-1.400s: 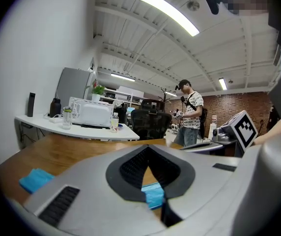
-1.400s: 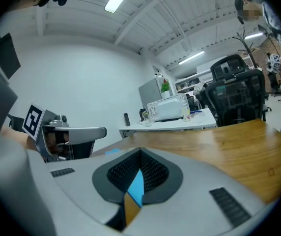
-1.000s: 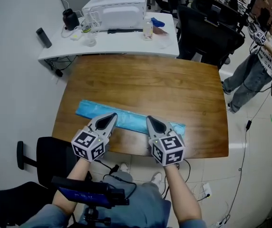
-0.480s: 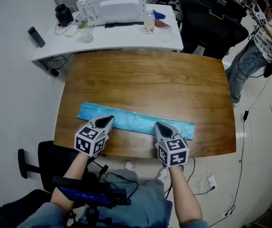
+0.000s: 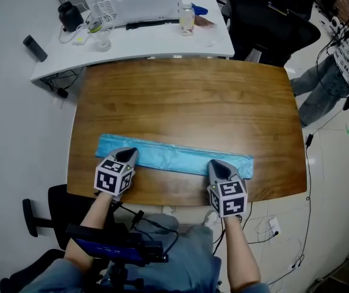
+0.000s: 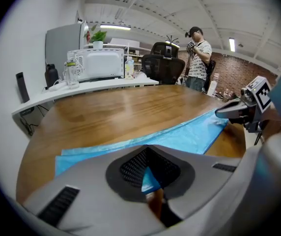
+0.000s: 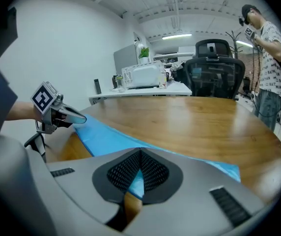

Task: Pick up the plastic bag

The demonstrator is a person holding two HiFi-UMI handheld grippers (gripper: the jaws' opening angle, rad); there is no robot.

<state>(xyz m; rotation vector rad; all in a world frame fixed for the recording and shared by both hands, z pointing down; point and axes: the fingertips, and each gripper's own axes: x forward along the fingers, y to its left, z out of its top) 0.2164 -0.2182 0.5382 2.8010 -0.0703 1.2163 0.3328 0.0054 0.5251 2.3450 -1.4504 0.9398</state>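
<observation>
Blue plastic bag [image 5: 174, 157], likely light, limp and slippery, lies flat on the worktop [image 5: 187, 102]. Left gripper [image 5: 127, 154] at 8 o'clock and right gripper [image 5: 216, 163] at 5 have their fingers pressed together at its near edge, the best place to pinch.

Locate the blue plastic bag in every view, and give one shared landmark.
Head view: plastic bag across the lower middle.
Left gripper view: lower middle, rising to the right.
Right gripper view: lower middle, rising to the left.
Shared landmark: white microwave.

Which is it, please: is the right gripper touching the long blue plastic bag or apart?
Touching. The right gripper view shows the right gripper shut on the near edge of the long blue plastic bag.
</observation>
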